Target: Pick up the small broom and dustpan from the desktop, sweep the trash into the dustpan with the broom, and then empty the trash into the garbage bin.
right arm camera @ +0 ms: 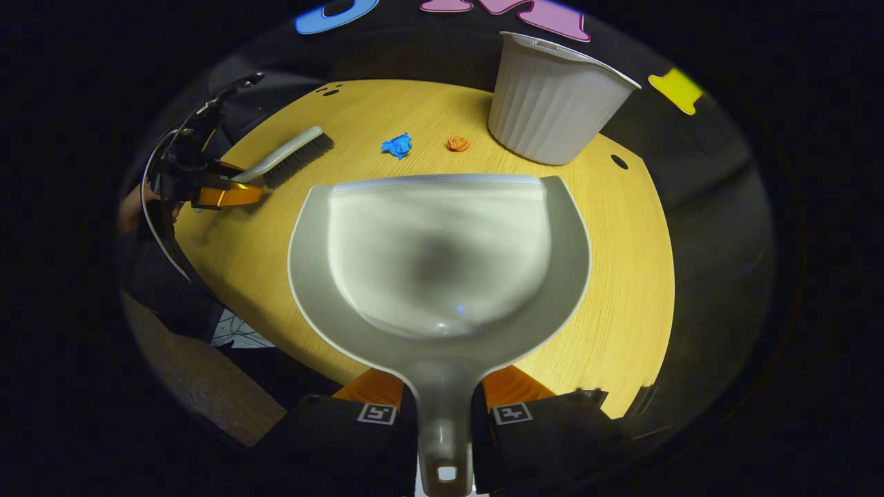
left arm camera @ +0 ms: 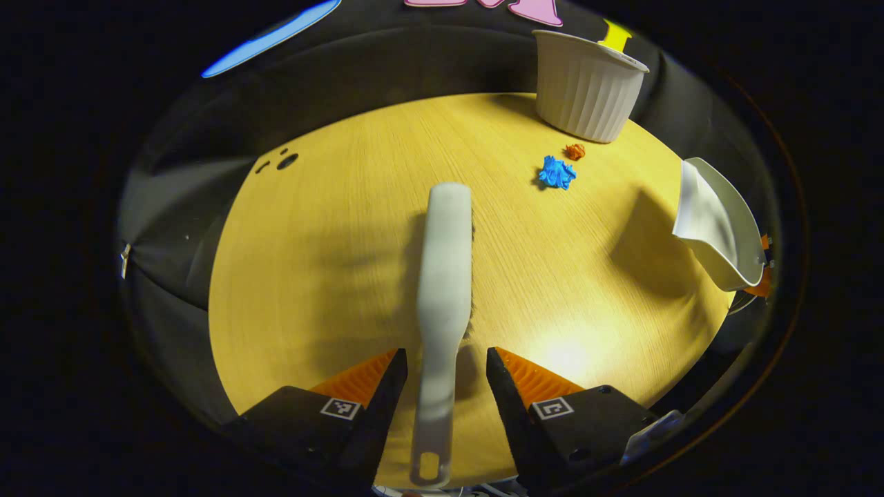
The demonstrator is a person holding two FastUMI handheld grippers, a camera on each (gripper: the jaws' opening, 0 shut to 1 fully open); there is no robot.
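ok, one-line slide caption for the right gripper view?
Right gripper shut on the dustpan handle, pan facing blue and orange scraps beside the bin.

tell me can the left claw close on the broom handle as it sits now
Probably yes. The broom handle lies between the left claw fingers, which stand open on either side with gaps and nothing else between them. The blue scrap and bin sit well off.
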